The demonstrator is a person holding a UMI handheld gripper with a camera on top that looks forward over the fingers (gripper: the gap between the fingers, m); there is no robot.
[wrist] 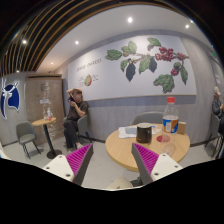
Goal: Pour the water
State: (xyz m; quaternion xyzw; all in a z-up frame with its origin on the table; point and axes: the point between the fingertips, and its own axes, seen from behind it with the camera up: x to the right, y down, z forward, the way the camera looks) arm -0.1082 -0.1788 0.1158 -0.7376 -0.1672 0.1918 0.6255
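Gripper view. The gripper is raised above a round wooden table, its two fingers spread wide with nothing between them; the magenta pads face each other across an empty gap. The task's things stand on the far half of the table, beyond the fingers and to the right of the line that runs out between them: a clear plastic bottle with a red cap and a blue-and-white label, upright, long axis vertical, and just left of it a dark cup. The right finger lies nearer the bottle than the left, so the approach, as judged from here, calls for a forward reach with a rightward shift, jaws kept level to meet the upright body. A pale paper lies left of the cup. The bottle's label bears print too small to read. The wall mural shows a leafy branch with red berries; small lettering near it is illegible. A seated person is well apart, at another table
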